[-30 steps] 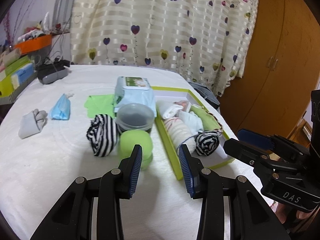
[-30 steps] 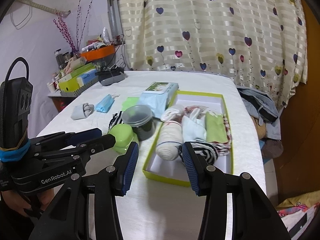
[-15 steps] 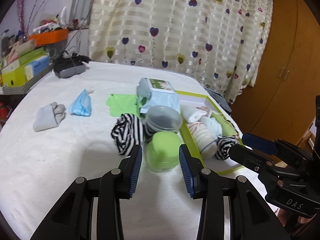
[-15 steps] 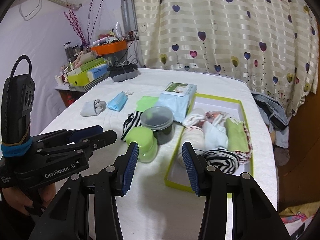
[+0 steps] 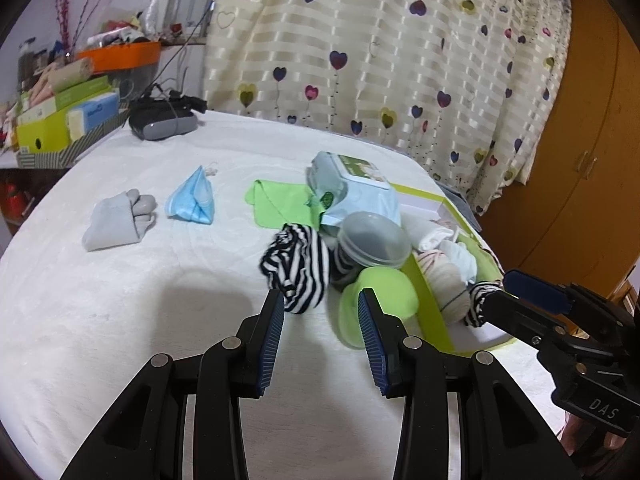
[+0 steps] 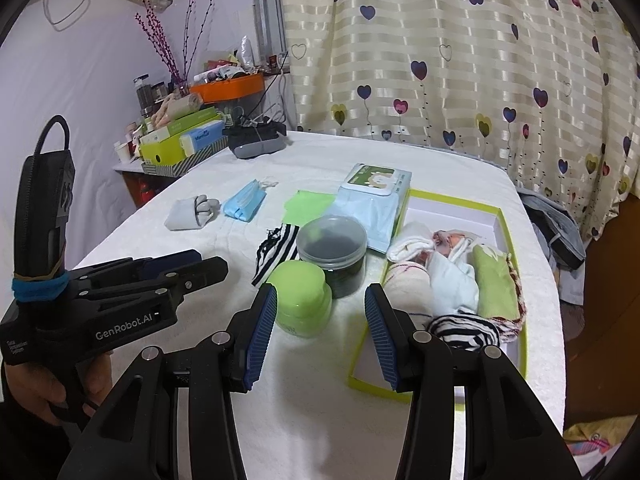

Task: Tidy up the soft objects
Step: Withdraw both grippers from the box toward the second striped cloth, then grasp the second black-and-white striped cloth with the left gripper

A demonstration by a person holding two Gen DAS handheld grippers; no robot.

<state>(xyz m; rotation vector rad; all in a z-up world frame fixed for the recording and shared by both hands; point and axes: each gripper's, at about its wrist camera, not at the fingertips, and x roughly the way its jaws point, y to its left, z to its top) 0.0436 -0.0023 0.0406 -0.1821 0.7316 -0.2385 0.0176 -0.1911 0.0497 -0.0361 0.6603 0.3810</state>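
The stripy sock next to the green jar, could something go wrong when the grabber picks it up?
Maybe. The striped sock lies right beside the green jar and the clear-lidded jar, so the open left gripper might bump or tip one. A loose end might also drag along.

Left gripper (image 5: 321,305): black plastic, ribbed blue pads (image 5: 273,334), silver screws, white "GenRobot.AI" lettering, blue band, looped black cable. Right gripper (image 6: 321,304): same build, "DAS" marking. Bare-skinned hand (image 6: 38,390).
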